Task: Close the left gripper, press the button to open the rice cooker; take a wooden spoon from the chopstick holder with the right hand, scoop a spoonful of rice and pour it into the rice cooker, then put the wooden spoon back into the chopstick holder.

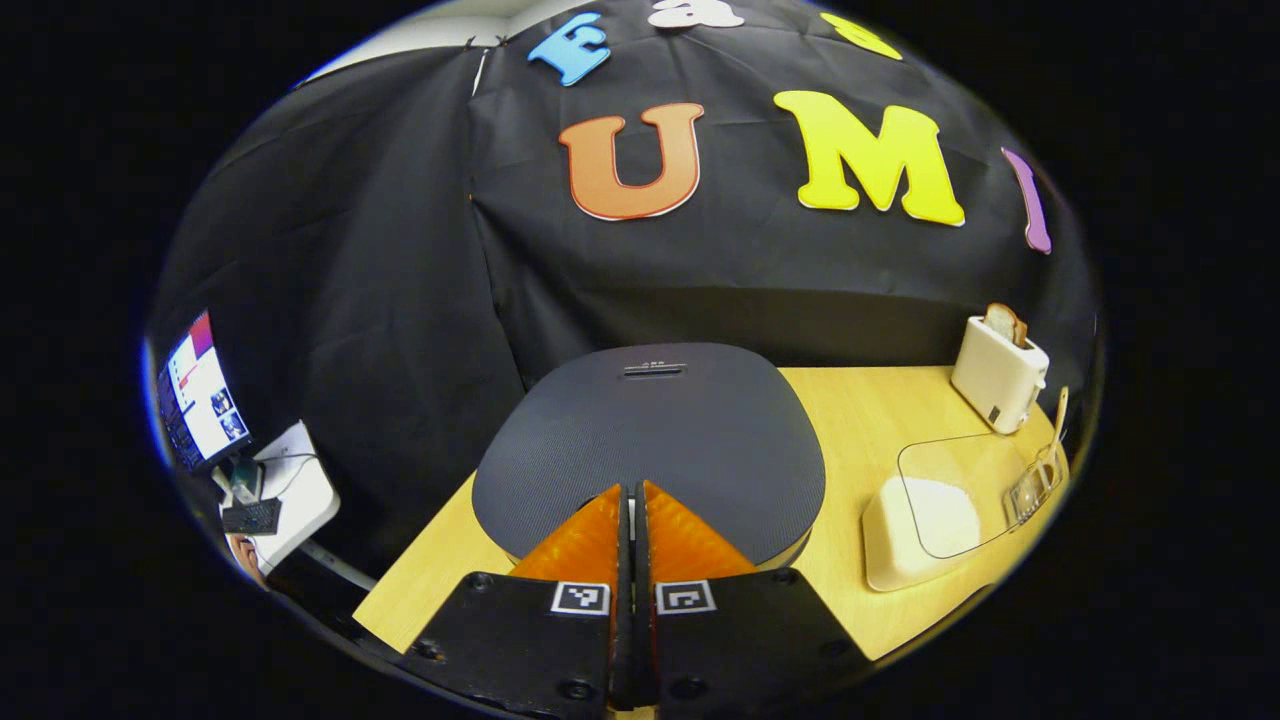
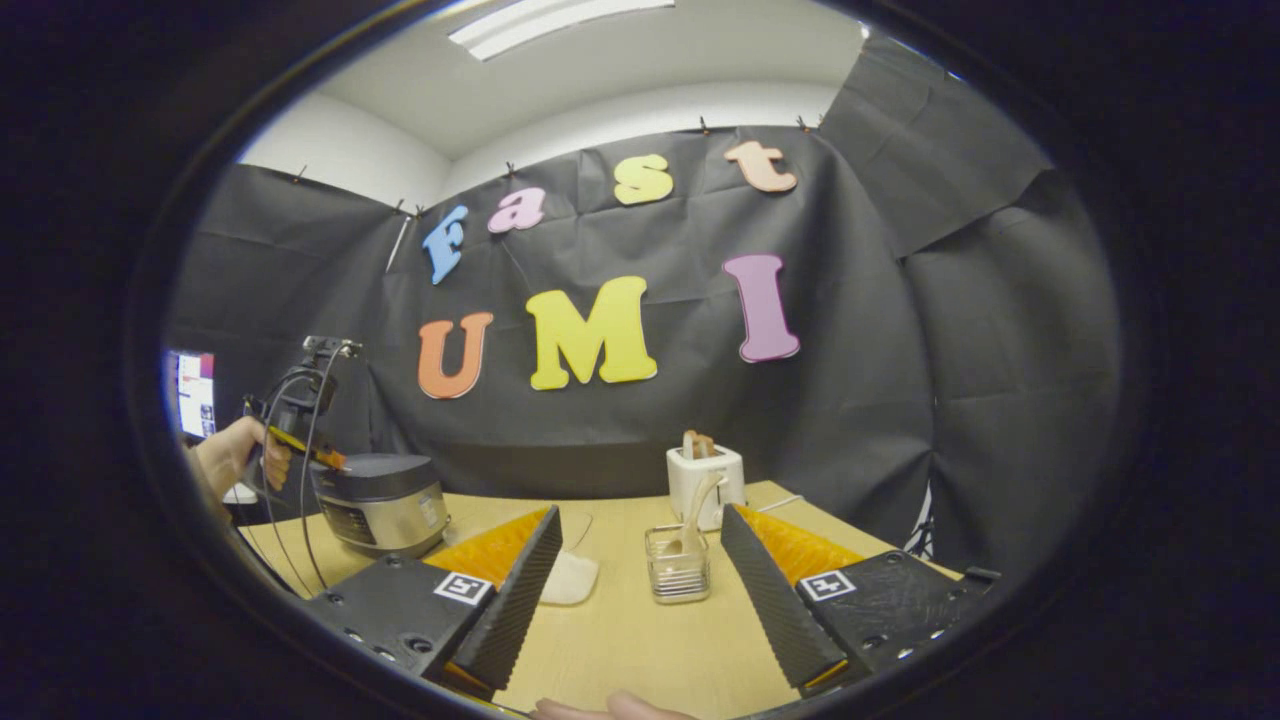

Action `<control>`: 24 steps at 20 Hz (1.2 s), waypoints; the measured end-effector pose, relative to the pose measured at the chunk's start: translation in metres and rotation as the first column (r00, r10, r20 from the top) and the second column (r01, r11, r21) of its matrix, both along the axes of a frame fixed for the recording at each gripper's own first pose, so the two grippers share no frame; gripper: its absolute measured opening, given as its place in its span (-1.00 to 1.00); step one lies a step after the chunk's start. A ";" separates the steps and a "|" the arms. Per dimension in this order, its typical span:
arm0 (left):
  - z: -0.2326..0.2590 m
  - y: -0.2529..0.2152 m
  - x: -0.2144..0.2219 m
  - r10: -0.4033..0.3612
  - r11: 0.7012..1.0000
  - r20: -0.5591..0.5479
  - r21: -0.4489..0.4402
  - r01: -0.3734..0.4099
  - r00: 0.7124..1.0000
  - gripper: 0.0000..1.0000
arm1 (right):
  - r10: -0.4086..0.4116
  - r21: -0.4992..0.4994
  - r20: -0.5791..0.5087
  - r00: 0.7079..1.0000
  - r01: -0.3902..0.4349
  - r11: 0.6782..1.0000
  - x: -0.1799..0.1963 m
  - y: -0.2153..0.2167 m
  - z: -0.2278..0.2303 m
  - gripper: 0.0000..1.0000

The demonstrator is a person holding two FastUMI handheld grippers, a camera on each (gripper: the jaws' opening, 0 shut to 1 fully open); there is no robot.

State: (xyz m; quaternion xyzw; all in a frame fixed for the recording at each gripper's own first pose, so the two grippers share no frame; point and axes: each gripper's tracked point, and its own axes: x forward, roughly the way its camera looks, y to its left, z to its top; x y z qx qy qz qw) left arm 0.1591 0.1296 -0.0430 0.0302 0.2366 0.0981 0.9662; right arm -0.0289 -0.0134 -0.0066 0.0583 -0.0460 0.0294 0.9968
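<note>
The rice cooker point(image 1: 650, 440) has a dark grey lid, which is down, with a slot-like button point(image 1: 655, 369) at its far edge. My left gripper point(image 1: 632, 490) is shut with nothing in it, its tips over the lid's near edge. In the right gripper view a hand point(image 2: 235, 455) holds that left gripper point(image 2: 335, 462) above the rice cooker point(image 2: 380, 500). My right gripper point(image 2: 640, 570) stands open, a short way in front of the clear chopstick holder point(image 2: 678, 570). The wooden spoon point(image 2: 700, 505) stands upright in it. A white rice container point(image 1: 915, 520) with a clear lid lies right of the cooker.
A white toaster point(image 1: 998, 372) with a bread slice stands at the back right of the wooden table point(image 1: 860, 410), behind the chopstick holder point(image 1: 1035, 485). A monitor point(image 1: 200, 390) and a side desk are off to the left. Black cloth walls close the back.
</note>
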 end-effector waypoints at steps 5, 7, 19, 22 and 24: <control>0.041 -0.003 -0.012 -0.053 0.998 0.089 0.024 0.051 0.995 -0.94 | -0.009 -0.014 -0.004 1.000 0.009 1.000 0.002 -0.002 -0.004 0.91; 0.074 -0.004 -0.020 -0.054 0.995 0.181 0.096 0.037 0.982 -0.94 | -0.006 -0.011 -0.015 1.000 0.006 1.000 0.003 0.000 -0.007 0.91; 0.084 -0.093 -0.098 -0.253 0.965 0.250 0.139 0.224 0.935 0.07 | 0.018 -0.009 -0.088 0.996 -0.019 1.000 0.020 -0.007 -0.030 0.91; 0.077 -0.101 -0.109 -0.249 0.968 0.278 0.107 0.228 0.928 0.24 | -0.032 -0.007 -0.114 0.993 0.031 0.999 0.027 -0.026 -0.038 0.84; 0.074 -0.109 -0.112 -0.238 0.971 0.307 0.062 0.230 0.922 0.43 | -0.054 -0.017 -0.107 0.993 0.053 0.998 0.033 -0.037 -0.036 0.90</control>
